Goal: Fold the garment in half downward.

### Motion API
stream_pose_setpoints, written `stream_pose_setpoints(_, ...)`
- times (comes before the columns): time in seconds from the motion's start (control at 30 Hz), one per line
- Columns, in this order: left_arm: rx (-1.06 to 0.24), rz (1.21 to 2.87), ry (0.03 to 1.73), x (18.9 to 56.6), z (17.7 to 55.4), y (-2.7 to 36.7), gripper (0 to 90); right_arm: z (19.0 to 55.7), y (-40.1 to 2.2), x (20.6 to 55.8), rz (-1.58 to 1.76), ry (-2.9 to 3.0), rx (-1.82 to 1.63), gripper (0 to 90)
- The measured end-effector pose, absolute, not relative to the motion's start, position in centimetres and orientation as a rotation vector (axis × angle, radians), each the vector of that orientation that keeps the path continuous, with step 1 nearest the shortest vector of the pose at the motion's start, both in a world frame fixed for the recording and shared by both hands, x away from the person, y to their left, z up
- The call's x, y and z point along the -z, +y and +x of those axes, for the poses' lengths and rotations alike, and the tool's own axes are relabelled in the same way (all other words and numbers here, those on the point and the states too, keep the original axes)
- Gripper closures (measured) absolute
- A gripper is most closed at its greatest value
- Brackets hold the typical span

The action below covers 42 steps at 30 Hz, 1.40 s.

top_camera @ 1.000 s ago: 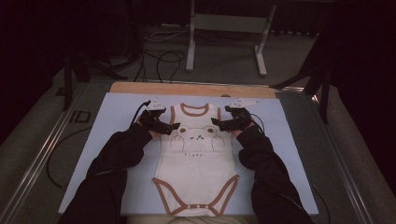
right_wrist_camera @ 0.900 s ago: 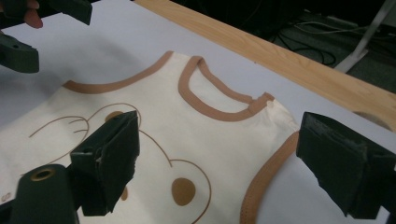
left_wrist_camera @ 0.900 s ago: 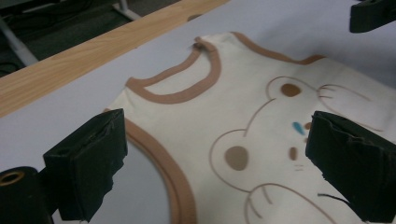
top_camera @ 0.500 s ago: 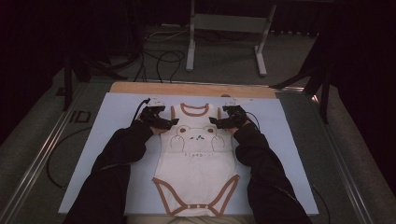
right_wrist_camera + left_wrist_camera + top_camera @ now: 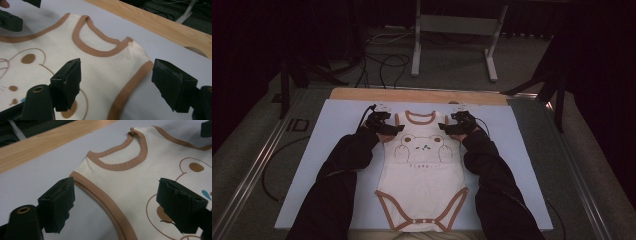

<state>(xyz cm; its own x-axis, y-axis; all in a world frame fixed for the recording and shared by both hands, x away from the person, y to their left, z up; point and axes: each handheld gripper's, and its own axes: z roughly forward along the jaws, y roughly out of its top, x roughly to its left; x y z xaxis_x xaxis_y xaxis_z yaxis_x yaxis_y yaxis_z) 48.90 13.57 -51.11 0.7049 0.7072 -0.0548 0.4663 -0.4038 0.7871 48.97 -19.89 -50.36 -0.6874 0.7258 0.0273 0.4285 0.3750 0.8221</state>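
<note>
Cream cotton bodysuit (image 5: 422, 175) with brown ribbed trim lies flat on the pale blue mat (image 5: 522, 165); sleeves hide its side edges. Left gripper (image 5: 393, 128) and right gripper (image 5: 447, 127) have been closing, jaws still apart, straddling the armhole trims, nothing pinched.

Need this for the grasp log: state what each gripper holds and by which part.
Nothing is held yet. The left gripper and right gripper, jaws just closing, each straddle a brown-trimmed armhole edge of the bodysuit, pads not pressing.

Pale blue mat (image 5: 532, 165), wooden table edge (image 5: 362, 94), metal stand (image 5: 452, 30), floor cables (image 5: 387, 60)
</note>
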Motion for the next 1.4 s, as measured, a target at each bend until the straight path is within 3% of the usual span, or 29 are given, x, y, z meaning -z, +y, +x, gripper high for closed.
stream_pose_setpoints(0.53,-0.364,2.098,0.954,52.2,50.7,12.7,21.4,50.6,-20.0,51.9,1.108,2.299,-1.145,32.0)
stream_pose_setpoints(0.97,-0.427,2.167,0.977,52.7,52.5,12.0,25.5,51.8,-19.3,52.8,1.146,2.318,-1.055,33.5)
stream_pose_setpoints(1.23,-0.426,2.181,0.994,52.9,53.4,11.7,29.9,52.7,-19.1,53.1,1.167,2.327,-1.019,35.3)
stream_pose_setpoints(1.4,-0.427,2.176,0.999,52.9,53.8,11.6,38.0,53.0,-19.0,53.0,1.174,2.326,-1.016,39.0)
